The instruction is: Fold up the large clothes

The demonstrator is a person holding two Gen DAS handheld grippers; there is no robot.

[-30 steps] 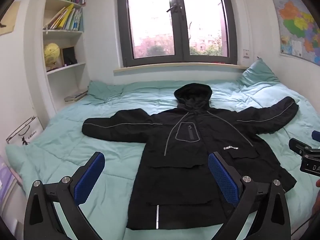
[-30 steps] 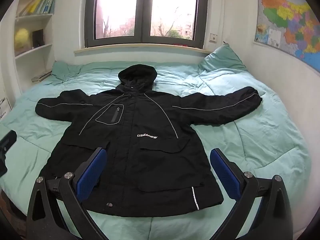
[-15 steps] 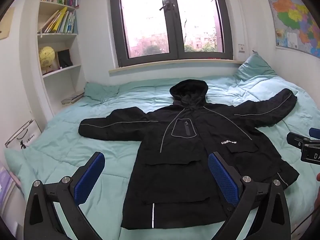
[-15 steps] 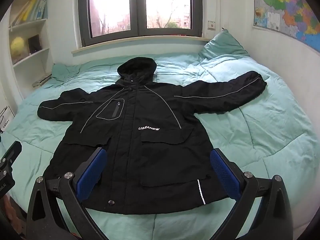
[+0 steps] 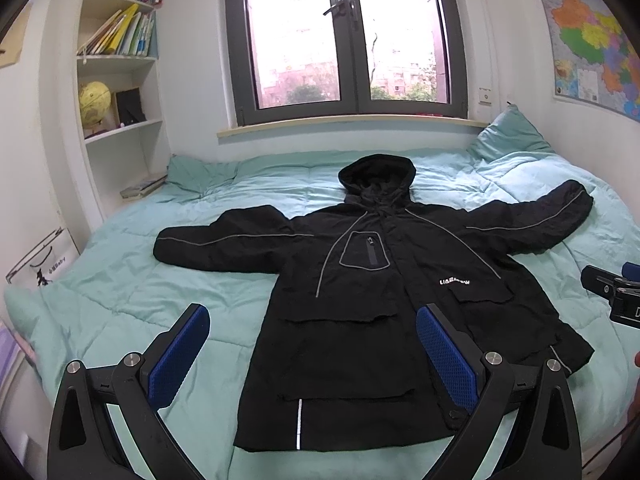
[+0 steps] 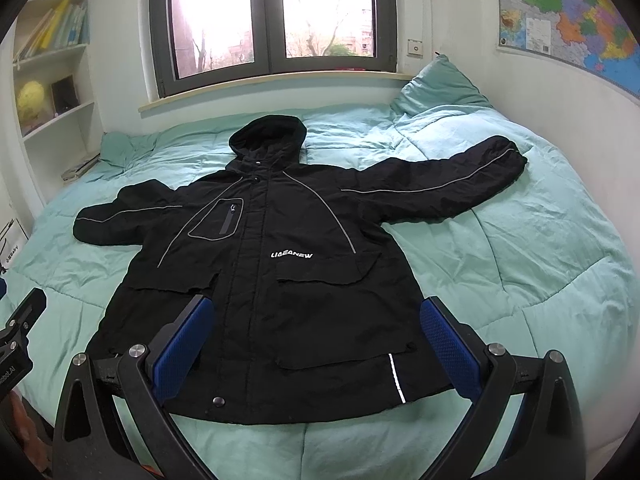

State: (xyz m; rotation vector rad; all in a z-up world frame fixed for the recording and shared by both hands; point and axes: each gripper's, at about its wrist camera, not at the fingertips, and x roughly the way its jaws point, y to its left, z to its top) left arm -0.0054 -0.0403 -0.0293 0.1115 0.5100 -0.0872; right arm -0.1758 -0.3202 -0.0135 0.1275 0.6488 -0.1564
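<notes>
Both wide-open, empty grippers, left gripper point(image 5: 312, 354) and right gripper point(image 6: 316, 344), have edged closer to the hooded black padded jacket point(image 6: 280, 264), spread front-up on the teal quilted bed point(image 6: 520, 280), probably for clean sleeve folds.

The left gripper point(image 5: 312, 356) is a matte black plastic frame with two curved, arched fingers, each faced inside with a royal-blue pad point(image 5: 448, 364) of fine diamond-grid rubber. Round silver screws point(image 5: 492, 358) sit at the finger joints. The right gripper point(image 6: 316, 344) is the same build: black arms, blue textured pads point(image 6: 182, 346), silver screw heads point(image 6: 137, 350).
</notes>
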